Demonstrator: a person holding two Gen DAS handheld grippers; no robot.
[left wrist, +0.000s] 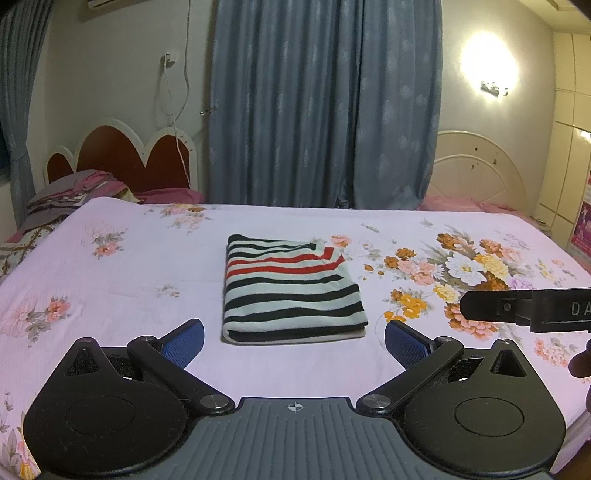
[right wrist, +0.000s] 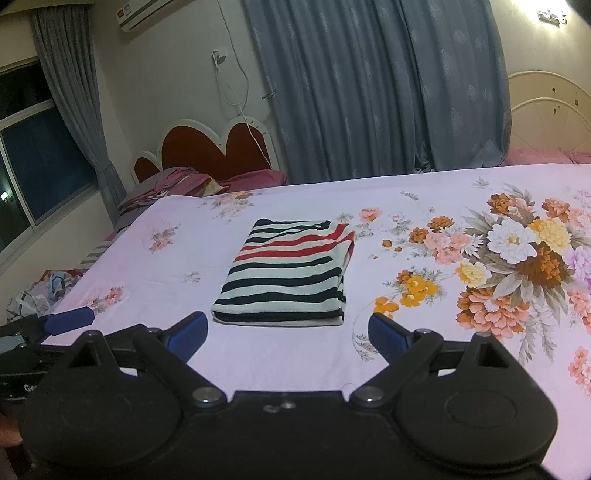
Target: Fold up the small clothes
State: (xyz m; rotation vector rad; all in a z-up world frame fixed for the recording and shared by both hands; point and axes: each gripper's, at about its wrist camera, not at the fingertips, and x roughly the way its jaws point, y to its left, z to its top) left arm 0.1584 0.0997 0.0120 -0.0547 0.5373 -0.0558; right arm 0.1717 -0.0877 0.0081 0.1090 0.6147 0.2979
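A striped garment (left wrist: 291, 291) lies folded mid-bed on the floral sheet (left wrist: 147, 258), apparently finished, as the left gripper (left wrist: 294, 341) and right gripper (right wrist: 288, 334) hover just short, jaws wide and empty, perhaps for a final squaring.

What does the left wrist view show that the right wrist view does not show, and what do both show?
Only the left wrist view shows the glowing wall lamp and the side of the right gripper.

Only the right wrist view shows the dark window, the air conditioner and a blue pad of the left gripper.

Both show the folded striped garment lying on the floral bedsheet, the blue curtains, and each view's own gripper open and empty.
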